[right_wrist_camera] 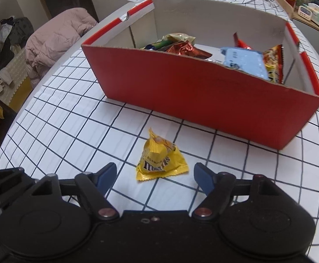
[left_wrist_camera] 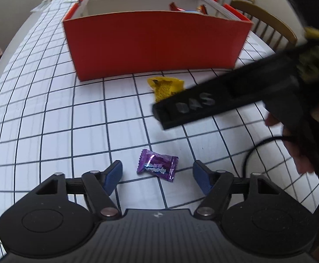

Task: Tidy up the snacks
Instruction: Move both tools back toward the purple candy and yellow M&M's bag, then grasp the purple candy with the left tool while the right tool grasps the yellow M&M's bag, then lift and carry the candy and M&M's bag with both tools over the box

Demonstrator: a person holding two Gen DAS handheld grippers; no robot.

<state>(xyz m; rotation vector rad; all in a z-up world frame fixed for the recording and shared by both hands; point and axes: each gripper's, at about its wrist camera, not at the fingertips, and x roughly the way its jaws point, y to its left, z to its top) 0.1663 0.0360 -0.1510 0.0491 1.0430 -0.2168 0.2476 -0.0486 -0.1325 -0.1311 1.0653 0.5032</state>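
Purple candy [left_wrist_camera: 157,167] lies on the gridded worktop [left_wrist_camera: 49,109] between the left claw [left_wrist_camera: 157,173]'s spread, released pads. Right claw [right_wrist_camera: 155,173], also released, straddles a yellow packet [right_wrist_camera: 161,161], seemingly untouched, before the red box [right_wrist_camera: 203,92].

Wooden chair [left_wrist_camera: 275,25]; pink quilt [right_wrist_camera: 56,32]; cluttered shelf [right_wrist_camera: 308,11].

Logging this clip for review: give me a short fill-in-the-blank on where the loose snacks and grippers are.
1. The candy between the left gripper's open fingers is ____ in colour.
2. The right gripper is lined up on a ____ M&M's packet.
3. Both loose snacks lie on the checked cloth, ____ the red box.
4. The light blue packet sits ____ the box.

Missing words: purple; yellow; outside; inside
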